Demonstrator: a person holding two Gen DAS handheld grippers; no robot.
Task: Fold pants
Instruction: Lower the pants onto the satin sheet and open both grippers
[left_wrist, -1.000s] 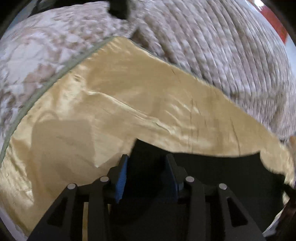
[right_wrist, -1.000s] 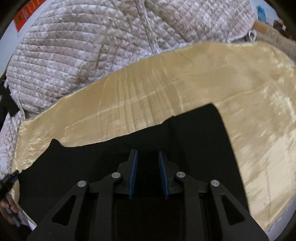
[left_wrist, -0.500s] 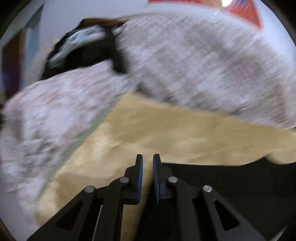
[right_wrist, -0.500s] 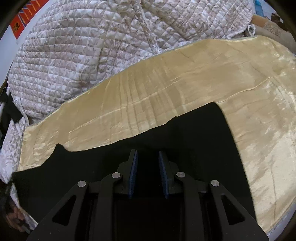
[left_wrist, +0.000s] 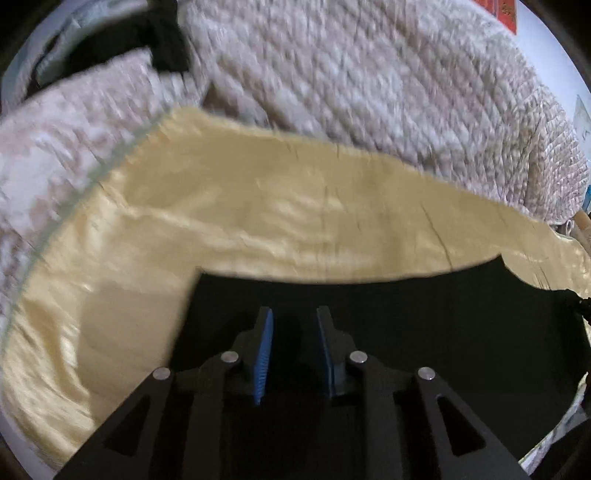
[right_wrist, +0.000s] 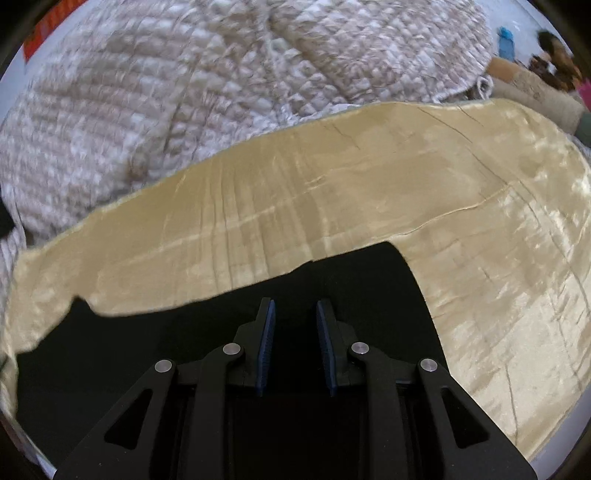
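Black pants lie flat on a shiny gold cloth. In the left wrist view my left gripper hovers over the pants near their left end, jaws apart with nothing between them. In the right wrist view the pants stretch from the left edge to a squared right end. My right gripper is over that right part, jaws apart and empty. Whether the fingertips touch the fabric is not visible.
A quilted beige-and-white bedspread bunches up behind the gold cloth. A dark item lies on the bedspread at the far left. Cluttered objects sit beyond the right edge of the bed.
The left gripper was shut half a second ago and is now open, back over the pants' left end. The right gripper stayed open and shifted slightly over the right end.
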